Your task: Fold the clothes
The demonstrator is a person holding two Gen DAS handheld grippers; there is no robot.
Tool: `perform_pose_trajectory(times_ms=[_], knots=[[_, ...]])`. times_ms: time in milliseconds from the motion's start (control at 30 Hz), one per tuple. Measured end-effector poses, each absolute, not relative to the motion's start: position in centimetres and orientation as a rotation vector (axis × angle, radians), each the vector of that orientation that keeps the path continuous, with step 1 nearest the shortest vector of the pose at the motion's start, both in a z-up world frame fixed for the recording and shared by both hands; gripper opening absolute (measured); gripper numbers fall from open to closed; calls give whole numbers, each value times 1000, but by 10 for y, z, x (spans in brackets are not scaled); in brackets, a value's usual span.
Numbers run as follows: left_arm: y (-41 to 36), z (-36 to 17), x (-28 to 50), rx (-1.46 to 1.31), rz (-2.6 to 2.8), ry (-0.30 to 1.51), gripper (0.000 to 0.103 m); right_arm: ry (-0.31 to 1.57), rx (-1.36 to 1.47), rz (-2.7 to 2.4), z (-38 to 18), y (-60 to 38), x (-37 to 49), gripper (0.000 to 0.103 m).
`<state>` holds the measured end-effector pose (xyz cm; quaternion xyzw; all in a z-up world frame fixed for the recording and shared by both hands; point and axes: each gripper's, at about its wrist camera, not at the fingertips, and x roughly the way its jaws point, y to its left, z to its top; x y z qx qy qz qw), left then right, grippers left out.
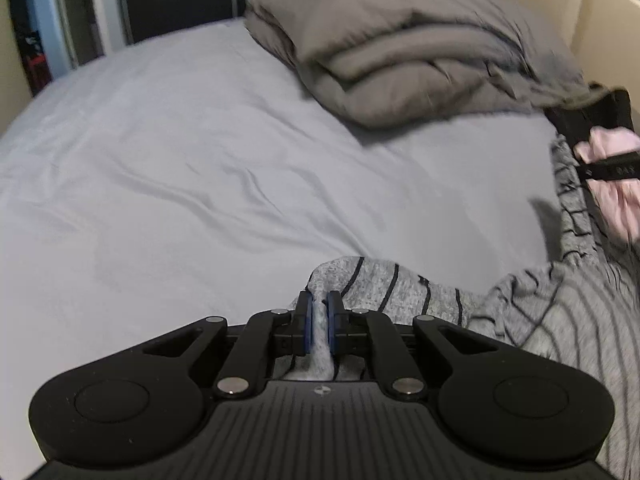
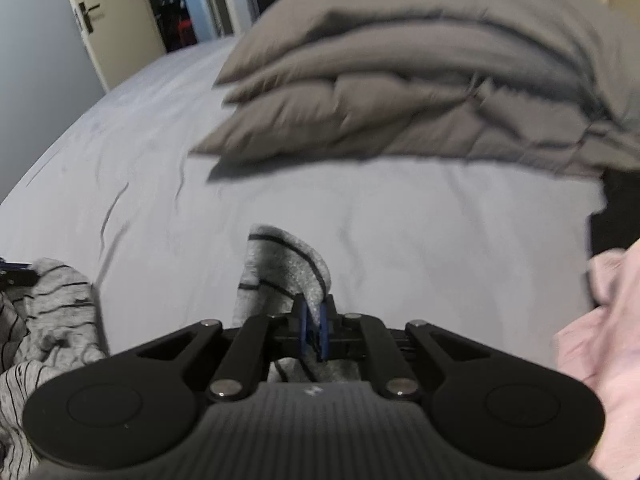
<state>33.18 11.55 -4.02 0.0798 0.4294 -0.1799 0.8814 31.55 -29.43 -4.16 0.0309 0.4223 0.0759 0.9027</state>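
Two handheld grippers grip one grey striped garment (image 1: pixel 400 288) over a bed, low in both wrist views. The left gripper (image 1: pixel 319 312) has its blue-padded fingers (image 1: pixel 306 316) drawn in on a pinch of the grey cloth, which runs down between them. The right gripper (image 2: pixel 314 320) has its fingers nearly together on a fold of the same striped fabric, a hump of which stands up just above them at the centre of the frame. The rest of the garment trails loose and rumpled along the lower right of the left view and the lower left of the right view, so it lies gathered rather than flat or squared. Judging by the two grips, the step in hand is carrying or spreading the piece over the sheet; whether this opens a fold or closes one, the views do not settle. Any next move calls for keeping both pinches firm and the cloth taut between them, since the knit looks soft and prone to sag. The pale grey bedsheet (image 1: pixel 180 168) lies wrinkled across the middle. A folded taupe duvet (image 1: pixel 400 48) sits at upper right, pink clothing (image 2: pixel 600 340) and something black at the right edge, a cream headboard (image 1: pixel 580 4) behind, and a door with handle (image 2: pixel 86 14) at the right view's upper left.
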Motion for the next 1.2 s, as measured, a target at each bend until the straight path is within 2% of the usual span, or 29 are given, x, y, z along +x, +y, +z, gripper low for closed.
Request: perform_pose_trajectory(times_ms=[200, 467, 700, 833, 1067, 1200], knots=[[148, -9, 333, 140, -257, 854, 6, 717, 90, -38, 2, -335, 305, 7], [215, 0, 337, 25, -48, 807, 6, 568, 210, -326, 30, -416, 293, 7], [227, 4, 345, -6, 35, 743, 6, 508, 174, -416, 40, -435, 301, 7], [234, 9, 344, -23, 57, 702, 5, 367, 232, -401, 61, -449, 293, 8], [251, -2, 346, -43, 92, 749, 5, 511, 204, -344, 43, -461, 274, 8], [247, -14, 348, 16, 98, 794, 5, 712, 187, -300, 5, -464, 255, 8]])
